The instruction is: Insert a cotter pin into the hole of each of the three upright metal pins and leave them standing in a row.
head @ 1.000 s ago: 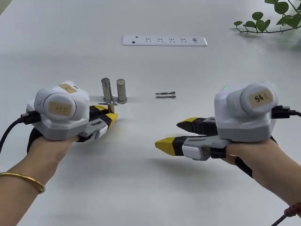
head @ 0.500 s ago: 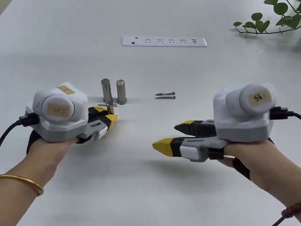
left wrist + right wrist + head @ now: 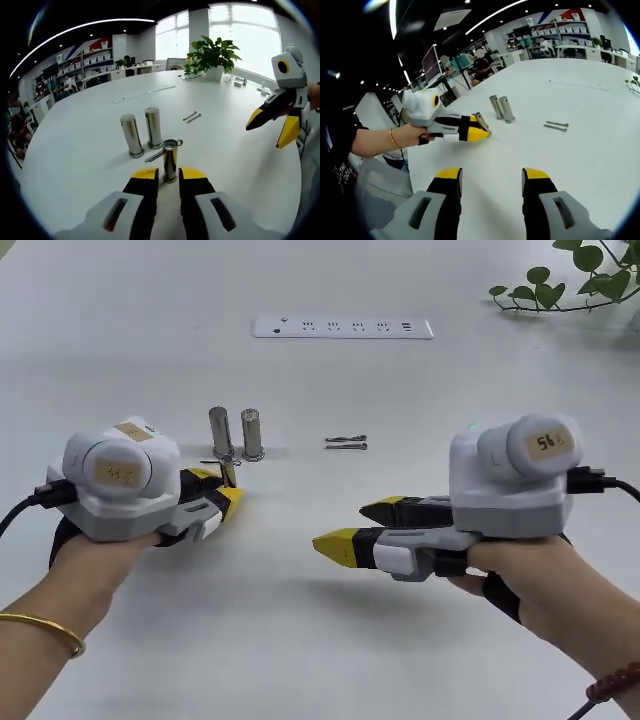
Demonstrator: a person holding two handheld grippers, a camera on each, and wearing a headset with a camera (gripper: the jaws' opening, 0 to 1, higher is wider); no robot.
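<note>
The left gripper (image 3: 169, 176) clasped a metal pin (image 3: 170, 152) by its base to steady it upright. The right gripper (image 3: 491, 176) hovered wide-jawed and empty, free for the loose cotter pins (image 3: 347, 443).

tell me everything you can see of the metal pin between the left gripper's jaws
The short shiny steel cylinder pin stands upright on the white table, its lower part clamped between the yellow-tipped jaws of the left gripper. A thin cotter pin runs crosswise through it just below its flat top. Two bare steel pins stand apart behind it.

Silver pins (image 3: 152, 127), seemingly grey cotter pins (image 3: 346, 443)
</note>
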